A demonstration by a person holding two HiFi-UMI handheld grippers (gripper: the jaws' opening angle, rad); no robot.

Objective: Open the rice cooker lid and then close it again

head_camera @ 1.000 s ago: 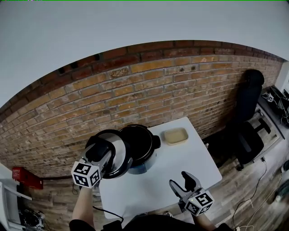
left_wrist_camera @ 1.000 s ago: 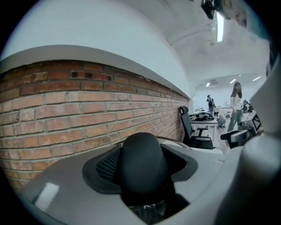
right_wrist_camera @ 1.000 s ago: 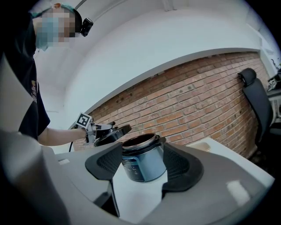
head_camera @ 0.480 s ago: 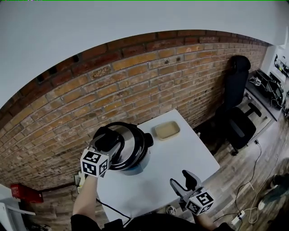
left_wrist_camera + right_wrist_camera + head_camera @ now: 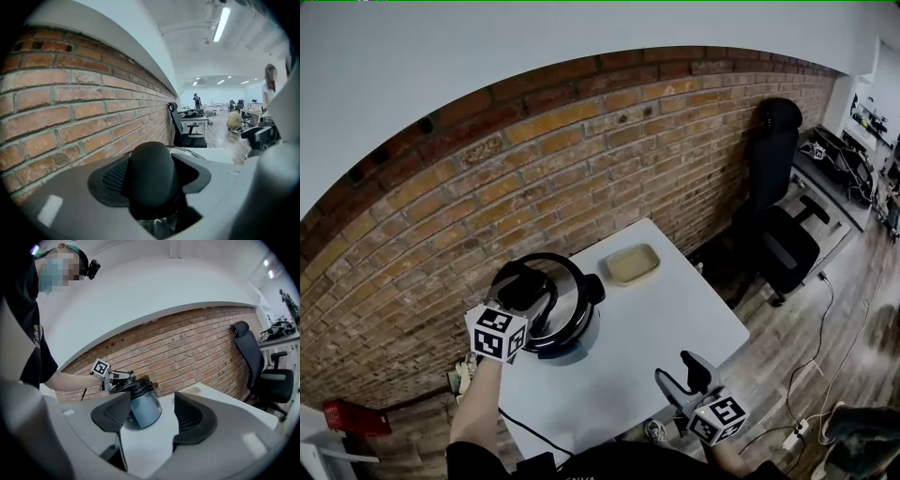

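The rice cooker (image 5: 579, 330) (image 5: 143, 409) stands at the table's left side by the brick wall. Its round steel lid (image 5: 565, 302) lies over the pot; whether it is fully seated I cannot tell. My left gripper (image 5: 528, 292) (image 5: 116, 378) reaches in from the left and is shut on the lid's black handle (image 5: 153, 177), which fills the space between the jaws in the left gripper view. My right gripper (image 5: 682, 375) (image 5: 150, 416) hovers near the table's front edge, open, with nothing between its fingers, pointing toward the cooker.
A shallow beige tray (image 5: 633, 264) lies on the white table (image 5: 684, 323) to the right of the cooker, near the wall. A black office chair (image 5: 780, 234) and a desk stand beyond the table's right end. The brick wall (image 5: 534, 178) runs close behind the cooker.
The lid, held to the left of the open pot a second ago, has swung right and down over the pot with my left gripper. The right gripper has barely moved.
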